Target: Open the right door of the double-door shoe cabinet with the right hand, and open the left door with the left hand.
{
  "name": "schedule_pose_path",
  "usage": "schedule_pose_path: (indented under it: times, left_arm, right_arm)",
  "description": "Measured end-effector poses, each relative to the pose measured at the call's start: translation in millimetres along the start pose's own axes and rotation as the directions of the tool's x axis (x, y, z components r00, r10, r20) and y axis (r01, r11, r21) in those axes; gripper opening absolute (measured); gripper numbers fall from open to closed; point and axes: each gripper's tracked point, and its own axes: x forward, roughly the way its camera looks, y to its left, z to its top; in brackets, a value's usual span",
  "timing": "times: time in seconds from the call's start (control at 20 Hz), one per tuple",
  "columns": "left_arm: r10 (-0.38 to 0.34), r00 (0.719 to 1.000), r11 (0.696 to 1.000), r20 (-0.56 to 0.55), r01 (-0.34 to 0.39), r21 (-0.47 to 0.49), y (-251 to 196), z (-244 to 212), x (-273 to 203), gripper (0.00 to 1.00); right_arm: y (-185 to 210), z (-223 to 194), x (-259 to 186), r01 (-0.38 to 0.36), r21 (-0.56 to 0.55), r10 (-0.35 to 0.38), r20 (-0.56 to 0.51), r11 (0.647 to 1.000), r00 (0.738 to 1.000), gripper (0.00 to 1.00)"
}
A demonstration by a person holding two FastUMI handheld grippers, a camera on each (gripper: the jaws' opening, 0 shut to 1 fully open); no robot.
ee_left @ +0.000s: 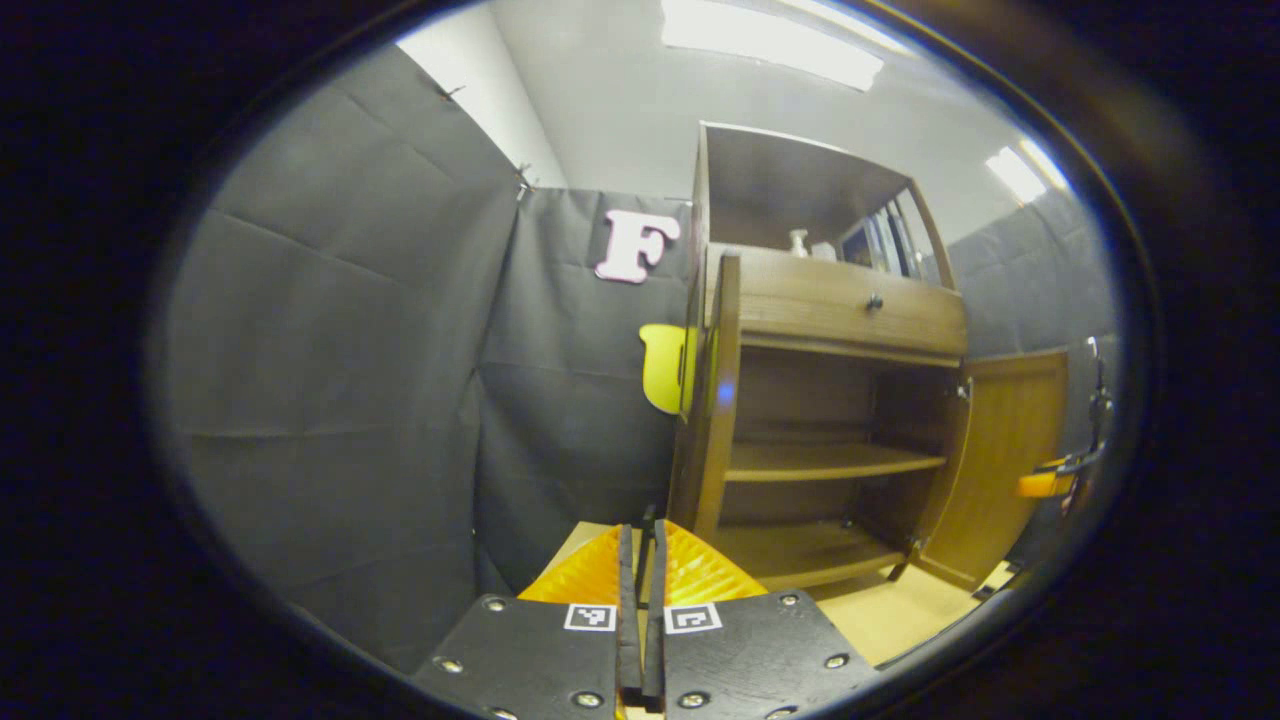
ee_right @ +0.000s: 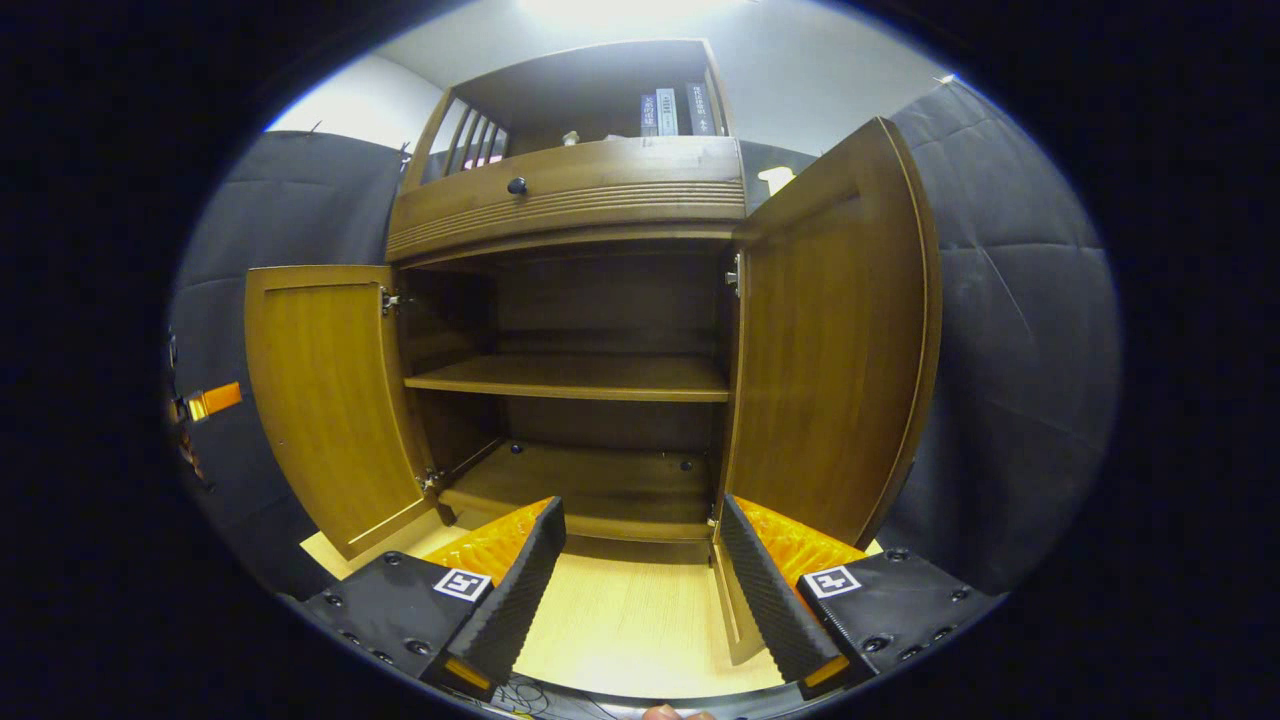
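Note:
The wooden shoe cabinet [ee_right: 570,200] stands with both lower doors swung wide. In the right gripper view its left door [ee_right: 320,400] hangs out to the left and its right door [ee_right: 840,340] to the right, baring two bare shelves [ee_right: 580,375]. My right gripper [ee_right: 640,510] is open, low in front of the cabinet, its right finger close beside the right door's lower edge. My left gripper [ee_left: 640,530] is shut on nothing, just outside the left door [ee_left: 718,400], which I see edge-on. The right door [ee_left: 1005,450] shows beyond, and the right gripper [ee_left: 1050,483] past it.
A drawer with a dark knob [ee_right: 516,185] runs above the doors. Books [ee_right: 670,110] and a small bottle [ee_left: 797,242] stand on the open top shelf. The light wooden floor [ee_right: 620,620] lies before the cabinet. Black cloth walls close in on both sides.

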Motion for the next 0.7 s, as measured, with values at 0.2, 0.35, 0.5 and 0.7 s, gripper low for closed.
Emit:
schedule_pose_path:
  times: [0.2,0.35,0.5,0.7]
  left_arm:
    - [0.1,0.994,0.99,0.053,-0.094,-0.107,-39,8,-23,0.44]
    - [0.129,0.988,0.988,0.085,-0.12,-0.097,-76,9,-24,0.86]
    - [0.087,0.994,0.992,0.06,-0.081,-0.097,-113,3,-15,1.0]
    - [0.094,0.995,0.993,0.019,-0.092,-0.08,-129,-9,-12,0.95]
  right_arm:
    - [1,12,-6,-0.062,-0.036,0.063,0.033,0.997,0.997,0.93]
    - [1,10,-9,-0.096,-0.021,0.097,0.032,0.995,0.995,1.0]
    - [0,6,-10,-0.104,0.001,0.104,0.022,0.995,0.994,0.93]
    - [-8,-2,-12,-0.071,0.017,0.071,0.019,0.997,0.997,0.92]
